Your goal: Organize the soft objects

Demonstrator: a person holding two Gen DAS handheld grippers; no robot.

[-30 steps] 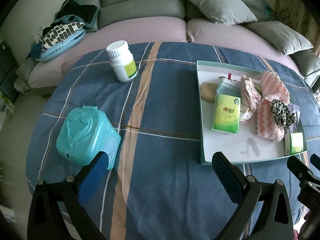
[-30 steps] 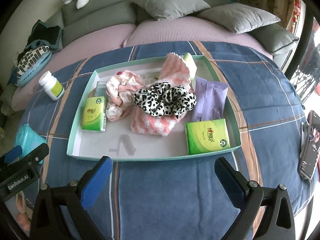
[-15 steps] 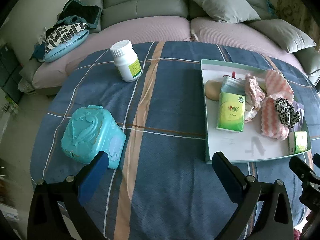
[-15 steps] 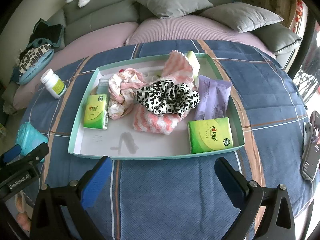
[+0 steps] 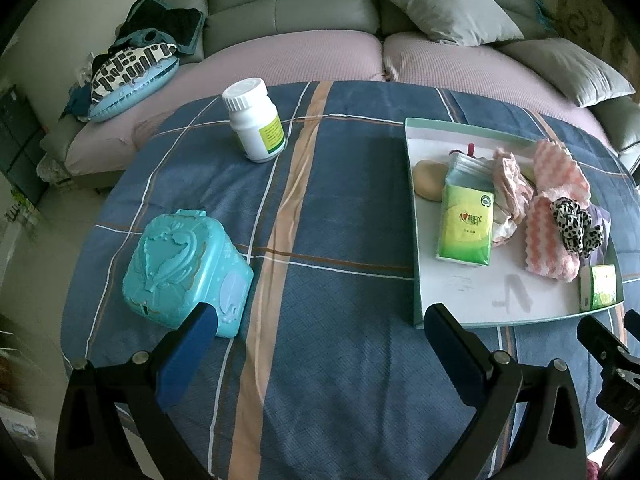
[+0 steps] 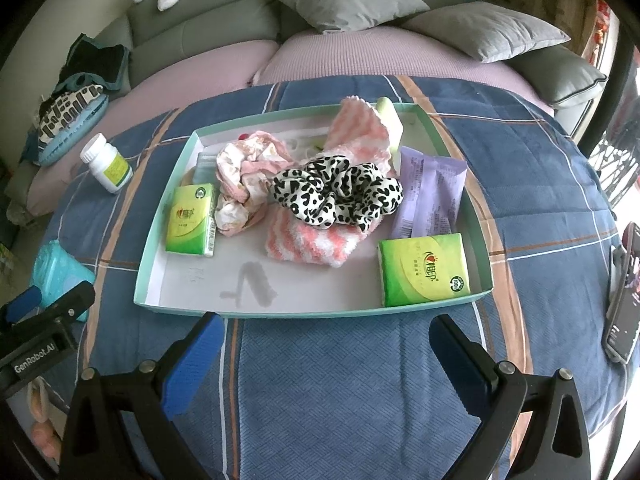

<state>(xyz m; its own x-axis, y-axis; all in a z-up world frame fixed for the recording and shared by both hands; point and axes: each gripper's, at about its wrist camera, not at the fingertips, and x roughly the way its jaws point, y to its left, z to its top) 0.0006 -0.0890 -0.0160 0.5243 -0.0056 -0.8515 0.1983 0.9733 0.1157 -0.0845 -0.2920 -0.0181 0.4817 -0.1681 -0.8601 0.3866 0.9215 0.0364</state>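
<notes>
I hold both grippers — left (image 5: 320, 344) and right (image 6: 326, 344) — spread and empty at the table's near edge. Soft things — scrunchie (image 6: 338, 194), towel (image 6: 310, 242), tissue packs (image 6: 424, 274) — fill the tray (image 6: 256, 314). Only the bottle (image 5: 256, 124) and teal case (image 5: 182, 268) lie outside, so I judge sorting nearly done.

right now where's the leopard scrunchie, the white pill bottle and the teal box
leopard scrunchie (image 6: 338, 194): right wrist view, middle of its folds
white pill bottle (image 5: 258, 132): left wrist view, its body
teal box (image 5: 180, 266): left wrist view, embossed lid
</notes>
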